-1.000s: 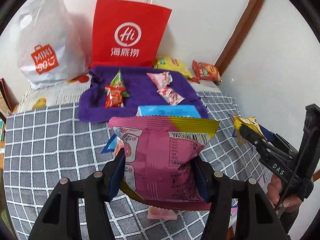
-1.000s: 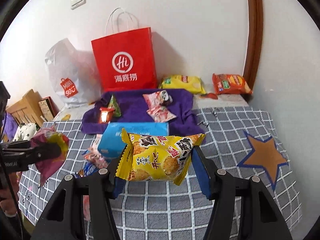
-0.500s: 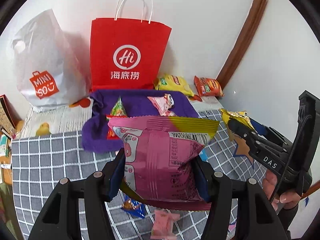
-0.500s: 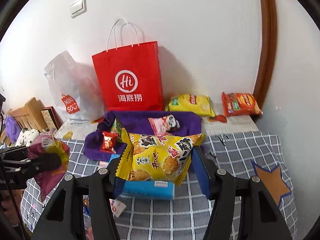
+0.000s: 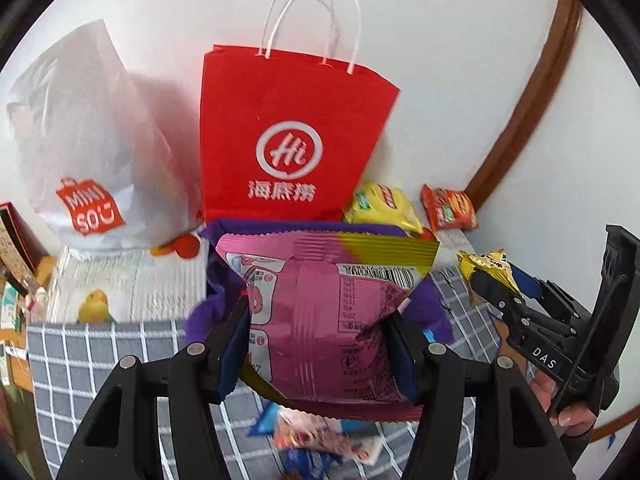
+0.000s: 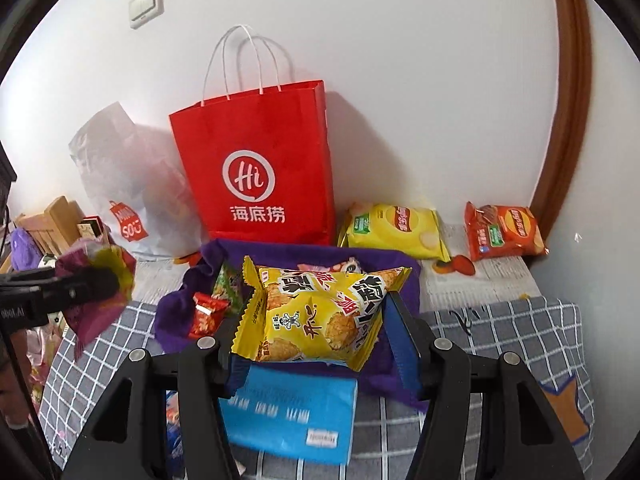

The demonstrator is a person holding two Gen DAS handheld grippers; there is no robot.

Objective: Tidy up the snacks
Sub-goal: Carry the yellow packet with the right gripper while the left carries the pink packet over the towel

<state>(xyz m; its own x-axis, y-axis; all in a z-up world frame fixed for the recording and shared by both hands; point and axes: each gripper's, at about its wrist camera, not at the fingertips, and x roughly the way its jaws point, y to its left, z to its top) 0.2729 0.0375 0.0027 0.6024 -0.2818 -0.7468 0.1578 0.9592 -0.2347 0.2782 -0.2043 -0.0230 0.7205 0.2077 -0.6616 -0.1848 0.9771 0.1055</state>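
Grey checked tablecloth; purple cloth, blue pack, red bag

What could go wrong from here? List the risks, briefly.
1. The left tongs pinch the pink snack bag only at its sides; the slack pouch might slip out.
2. The right tongs hold the yellow rice-cracker bag close beside the left; the two may collide.
3. The red paper bag stands unsupported; a bump could tip it.

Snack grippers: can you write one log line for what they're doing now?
left gripper: shut on pink snack bag | right gripper: shut on yellow cracker bag | both held above purple cloth | red paper bag upright behind
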